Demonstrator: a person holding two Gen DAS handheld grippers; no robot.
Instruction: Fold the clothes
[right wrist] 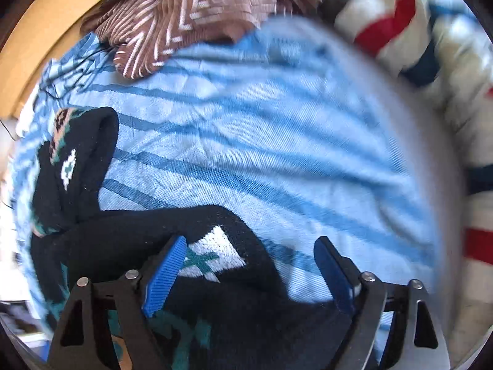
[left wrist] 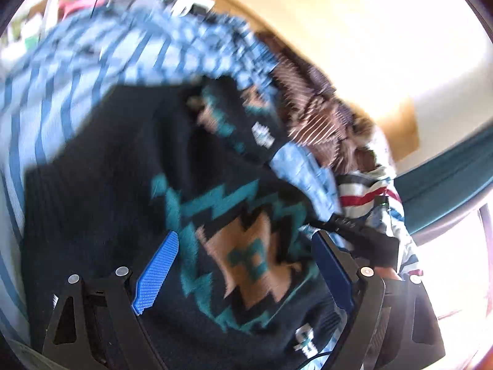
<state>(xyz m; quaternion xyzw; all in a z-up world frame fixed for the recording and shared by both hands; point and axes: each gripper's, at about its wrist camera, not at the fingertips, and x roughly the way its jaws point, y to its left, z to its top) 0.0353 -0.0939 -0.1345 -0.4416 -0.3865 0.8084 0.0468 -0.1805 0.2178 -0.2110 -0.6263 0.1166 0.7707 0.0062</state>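
Right gripper (right wrist: 249,265) points steeply down at the black patterned sweater (right wrist: 129,240), jaws wide apart, nothing pinched. The sweater's edge lies between the jaws but crowds the left blue pad (right wrist: 165,274). That pad sits on or just over the knit by the white-and-teal motif; contact can't be settled. The right-side pad stands over bare blue striped sheet (right wrist: 277,141), apart from the sweater. So the cloth lies left of and below the jaw gap, with a long black part, likely a sleeve, running up-left away from the claw.

Left gripper (left wrist: 246,265) is also spread, jaws wide, hovering over the sweater's body with the tan-and-teal motif centred between the pads; no cloth pinched. The black knit spreads ahead and to the left of this claw. The right gripper's dark body shows just right of it, near.

Judgement: the right claw is nearer the sweater's loose edge, so the coming grab is probably its job, needing a small shift left so both pads straddle the fabric. Brown patterned garment (right wrist: 185,15) and red-striped white garment (right wrist: 385,21) lie well ahead, uninvolved.
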